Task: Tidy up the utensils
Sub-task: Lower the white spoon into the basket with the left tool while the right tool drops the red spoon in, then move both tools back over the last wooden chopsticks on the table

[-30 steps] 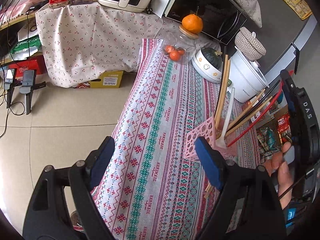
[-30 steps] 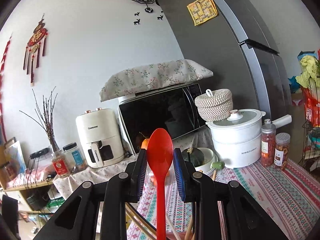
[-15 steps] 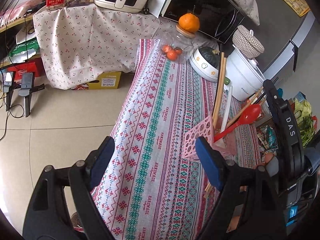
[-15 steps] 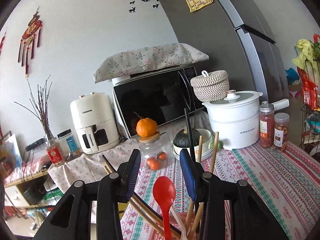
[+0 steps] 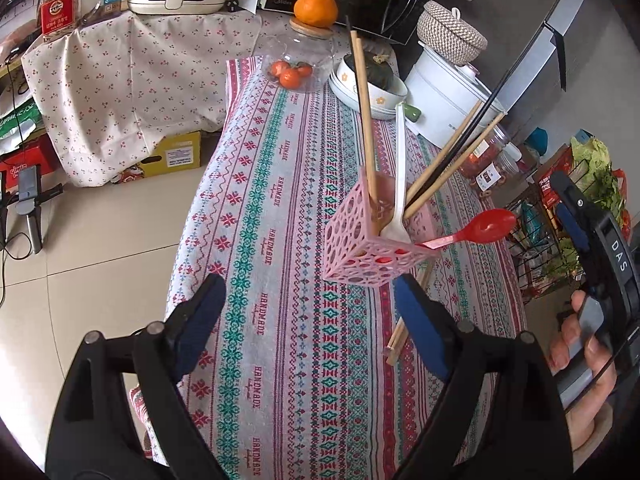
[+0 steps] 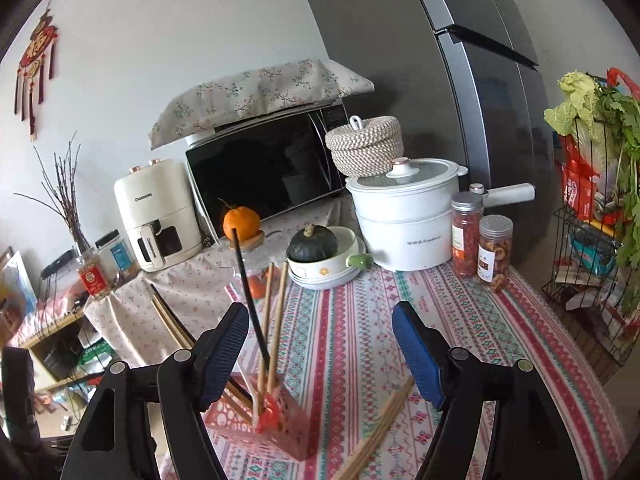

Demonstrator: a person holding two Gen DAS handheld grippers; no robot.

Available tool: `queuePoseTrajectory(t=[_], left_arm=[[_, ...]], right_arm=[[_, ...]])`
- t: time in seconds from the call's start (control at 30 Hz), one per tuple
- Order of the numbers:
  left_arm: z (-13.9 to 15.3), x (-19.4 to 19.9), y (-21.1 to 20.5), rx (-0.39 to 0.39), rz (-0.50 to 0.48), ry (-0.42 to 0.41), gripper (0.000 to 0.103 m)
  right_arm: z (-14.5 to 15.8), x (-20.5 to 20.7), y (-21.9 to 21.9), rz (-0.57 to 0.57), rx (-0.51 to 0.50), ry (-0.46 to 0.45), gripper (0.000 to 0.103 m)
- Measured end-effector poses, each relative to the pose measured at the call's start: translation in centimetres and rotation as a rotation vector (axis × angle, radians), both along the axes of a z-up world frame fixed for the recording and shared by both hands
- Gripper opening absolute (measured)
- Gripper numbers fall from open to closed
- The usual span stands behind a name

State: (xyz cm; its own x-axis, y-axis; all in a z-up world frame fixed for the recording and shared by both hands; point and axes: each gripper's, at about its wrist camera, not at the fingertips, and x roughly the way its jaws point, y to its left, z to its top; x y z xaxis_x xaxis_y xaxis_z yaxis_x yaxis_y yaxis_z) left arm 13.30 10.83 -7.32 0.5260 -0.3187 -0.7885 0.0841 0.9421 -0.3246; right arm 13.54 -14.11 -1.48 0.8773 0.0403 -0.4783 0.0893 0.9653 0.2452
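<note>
A pink perforated utensil holder (image 5: 362, 248) stands on the patterned tablecloth (image 5: 288, 264). It holds wooden chopsticks (image 5: 363, 112), a black chopstick, a white fork (image 5: 397, 184) and a red spoon (image 5: 476, 227) leaning out to the right. My left gripper (image 5: 310, 316) is open and empty just in front of the holder. My right gripper (image 6: 320, 354) is open and empty above the holder (image 6: 264, 428). A loose pair of wooden chopsticks (image 6: 380, 432) lies on the cloth right of the holder; it also shows in the left wrist view (image 5: 404, 328).
At the table's back stand a glass jar with oranges (image 5: 298, 64), a bowl with a squash (image 6: 320, 256), a white pot (image 6: 404, 224) and two spice jars (image 6: 480, 240). A microwave (image 6: 264, 176) and air fryer (image 6: 156, 212) are behind. A wire rack (image 6: 592, 240) is at the right.
The red spoon has left my right gripper and now rests in the holder. My right gripper has opened wide and drawn back above it. The left gripper stays open.
</note>
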Motion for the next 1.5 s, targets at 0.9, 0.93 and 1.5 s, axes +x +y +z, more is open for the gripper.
queuePoseTrajectory(t=[0.9,0.93,1.5], left_arm=[[-3.0,-1.0,-6.3,0.171,-0.124,0.014,0.093],[-3.1,-1.0,-6.5,0.153,-0.145,0.03,0.093],[-3.3,-0.1,-7.7,0.072,-0.229,0.084,0.084]], right_arm=[[-10.8,2.2,-9.1,-0.015,0.126,0.554,0.083],[-11.1,2.3,-9.0,-0.01,0.127,0.565,0.083],[-15.9,8.8,-5.7,0.151,0.131,0.658,0.032]])
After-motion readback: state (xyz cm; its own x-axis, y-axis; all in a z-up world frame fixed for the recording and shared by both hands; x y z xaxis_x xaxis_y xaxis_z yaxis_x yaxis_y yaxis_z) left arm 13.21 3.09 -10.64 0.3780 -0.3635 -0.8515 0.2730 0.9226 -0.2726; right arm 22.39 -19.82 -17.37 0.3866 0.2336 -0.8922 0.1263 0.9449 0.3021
